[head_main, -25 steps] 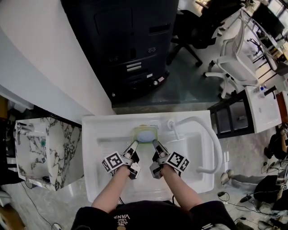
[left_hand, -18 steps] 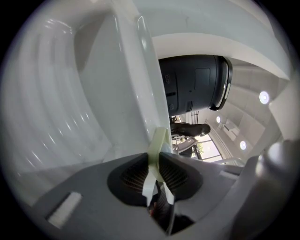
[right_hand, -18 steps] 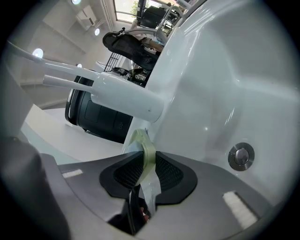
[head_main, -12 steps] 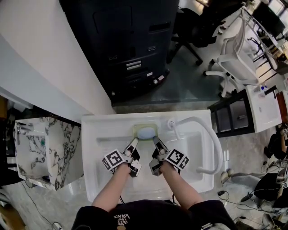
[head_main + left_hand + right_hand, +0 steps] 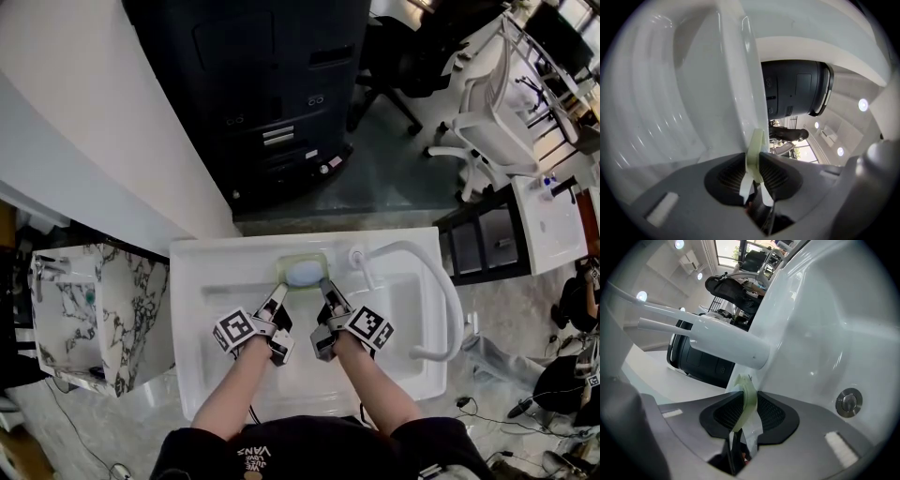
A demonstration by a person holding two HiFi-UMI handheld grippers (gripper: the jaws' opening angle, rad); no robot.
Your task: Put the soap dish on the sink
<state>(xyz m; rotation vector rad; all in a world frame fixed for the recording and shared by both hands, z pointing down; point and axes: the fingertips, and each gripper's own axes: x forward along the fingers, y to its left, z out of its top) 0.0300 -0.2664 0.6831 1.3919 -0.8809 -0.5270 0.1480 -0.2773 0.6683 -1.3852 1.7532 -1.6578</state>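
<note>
The soap dish (image 5: 302, 257) was a pale green tray with rounded corners, holding a whitish-blue soap bar (image 5: 304, 274), at the back rim of the white sink (image 5: 192, 281). The left gripper (image 5: 278, 292) and right gripper (image 5: 327, 291) each had their jaws pinched shut on one thin side edge of it.

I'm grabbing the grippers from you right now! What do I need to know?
Left gripper: jaws clamped on the left rim of the soap dish.
Right gripper: jaws clamped on the dish's right rim.
Where things are: the dish, with a pale soap bar in it, is at the back ledge of the white sink, just left of the faucet. I can't tell whether it already touches the ledge.
Done: the dish is gripped on both sides and is at the ledge.
Left: probably lower it flat, open both jaws, and draw the grippers back.
</note>
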